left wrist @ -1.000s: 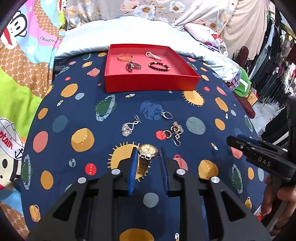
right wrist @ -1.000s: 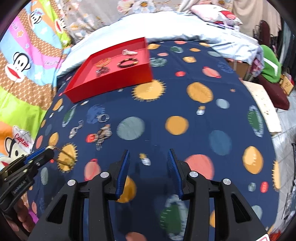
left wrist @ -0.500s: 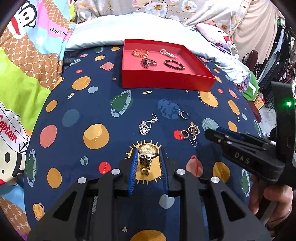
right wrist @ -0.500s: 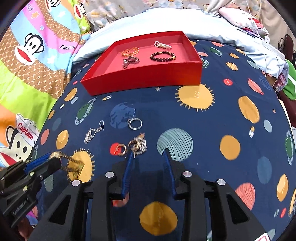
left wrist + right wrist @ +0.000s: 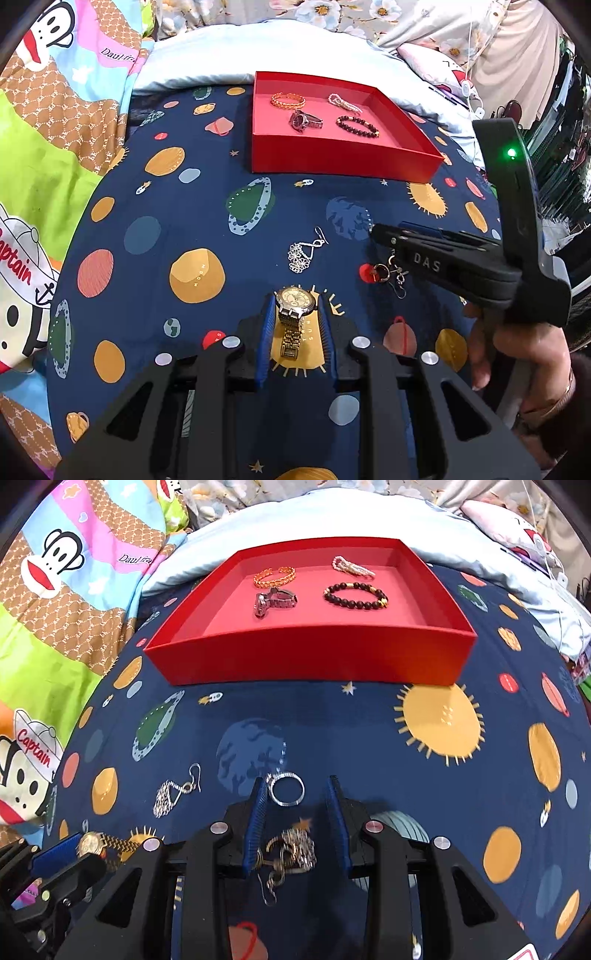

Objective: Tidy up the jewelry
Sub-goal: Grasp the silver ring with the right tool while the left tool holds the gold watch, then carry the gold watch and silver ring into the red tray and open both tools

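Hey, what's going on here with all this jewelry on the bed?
A person is sorting jewelry into a red tray, which already holds two bracelets, a pearl piece and a dark watch. The left gripper is clamped on a gold watch. The right gripper hovers open around a silver ring, above a tangle of earrings.

Planet-print bedspread under red tray, silver ring, flower earring.

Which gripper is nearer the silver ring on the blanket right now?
Right. The right gripper has the silver ring between its fingertips. The left gripper sits off to the side, shut on the gold watch.
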{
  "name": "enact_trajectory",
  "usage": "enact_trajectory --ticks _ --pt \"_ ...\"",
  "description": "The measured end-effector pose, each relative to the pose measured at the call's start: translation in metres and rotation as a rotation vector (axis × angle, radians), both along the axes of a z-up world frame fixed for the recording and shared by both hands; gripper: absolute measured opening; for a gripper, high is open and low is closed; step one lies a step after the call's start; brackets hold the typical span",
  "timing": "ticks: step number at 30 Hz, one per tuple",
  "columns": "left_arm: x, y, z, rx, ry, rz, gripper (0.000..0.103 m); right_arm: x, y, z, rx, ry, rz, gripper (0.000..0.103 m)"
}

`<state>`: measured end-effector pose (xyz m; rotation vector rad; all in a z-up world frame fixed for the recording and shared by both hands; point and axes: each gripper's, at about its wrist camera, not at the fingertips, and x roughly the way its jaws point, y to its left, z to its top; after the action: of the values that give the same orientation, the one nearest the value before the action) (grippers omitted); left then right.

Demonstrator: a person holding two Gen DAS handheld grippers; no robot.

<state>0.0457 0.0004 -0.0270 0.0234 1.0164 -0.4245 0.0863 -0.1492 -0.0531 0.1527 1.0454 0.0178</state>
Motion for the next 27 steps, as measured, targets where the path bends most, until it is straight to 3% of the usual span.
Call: enact_trajectory --ticks 3,7,27 --pt "0.002 -0.001 -0.002 0.001 0.008 -0.002 0.022 0.003 0.005 -0.001 -0.021 -0.006 0.022 0.031" --pt "0.003 0.000 -0.002 -0.001 0.012 -0.002 0.022 -0.001 0.010 -0.001 -0.042 0.000 0.048 0.019" --pt "0.003 -0.004 0.001 -0.005 0.004 -0.008 0.022 -0.011 0.009 0.006 0.002 -0.018 0.050 0.019"
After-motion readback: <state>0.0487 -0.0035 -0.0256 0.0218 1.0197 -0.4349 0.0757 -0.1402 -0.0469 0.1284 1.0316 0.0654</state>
